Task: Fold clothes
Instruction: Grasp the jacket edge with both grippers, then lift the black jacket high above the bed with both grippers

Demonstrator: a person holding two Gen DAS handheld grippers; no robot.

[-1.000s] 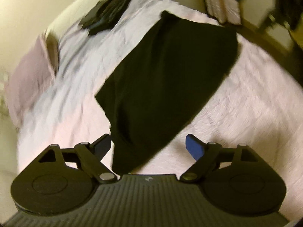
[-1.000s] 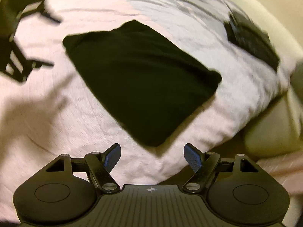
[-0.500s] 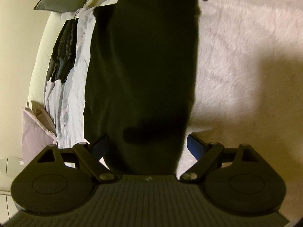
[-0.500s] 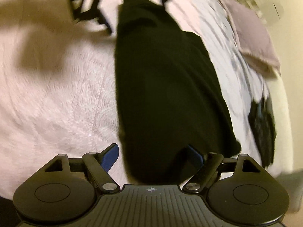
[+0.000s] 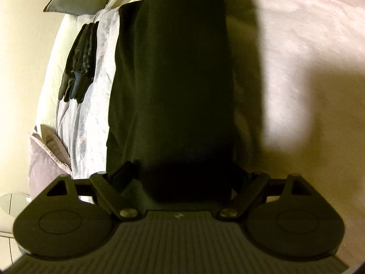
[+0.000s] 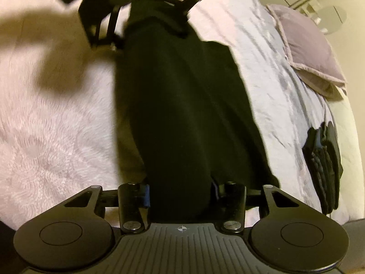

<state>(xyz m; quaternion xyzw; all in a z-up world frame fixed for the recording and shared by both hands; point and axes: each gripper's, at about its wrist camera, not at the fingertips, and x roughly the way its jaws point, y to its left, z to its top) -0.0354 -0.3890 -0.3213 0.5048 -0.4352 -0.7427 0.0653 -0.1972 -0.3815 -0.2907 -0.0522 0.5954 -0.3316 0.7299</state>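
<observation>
A long black folded garment [image 5: 178, 80] lies along the pink fuzzy blanket [image 5: 308, 34]. My left gripper [image 5: 182, 175] straddles its near end. The jaws are closing, and the left finger [image 5: 122, 175] still stands a little off the thick top fold. In the right wrist view the same black garment [image 6: 182, 102] runs away from my right gripper [image 6: 180, 194]. That gripper's jaws are closing, and its blue pads [image 6: 146, 196] sit against the cloth on both sides. My left gripper [image 6: 136, 6] shows at the garment's far end.
A pale grey sheet [image 6: 273, 80] covers the bed beside the garment. On it lies a pile of dark folded clothes [image 6: 324, 159], also in the left wrist view as the dark clothes pile [image 5: 78, 64]. A lilac pillow [image 6: 308, 45] lies at the bed's edge.
Both grippers have rolled and come down onto opposite ends of the black garment. Both pairs of jaws have narrowed, the right far more, with cloth now between them.
</observation>
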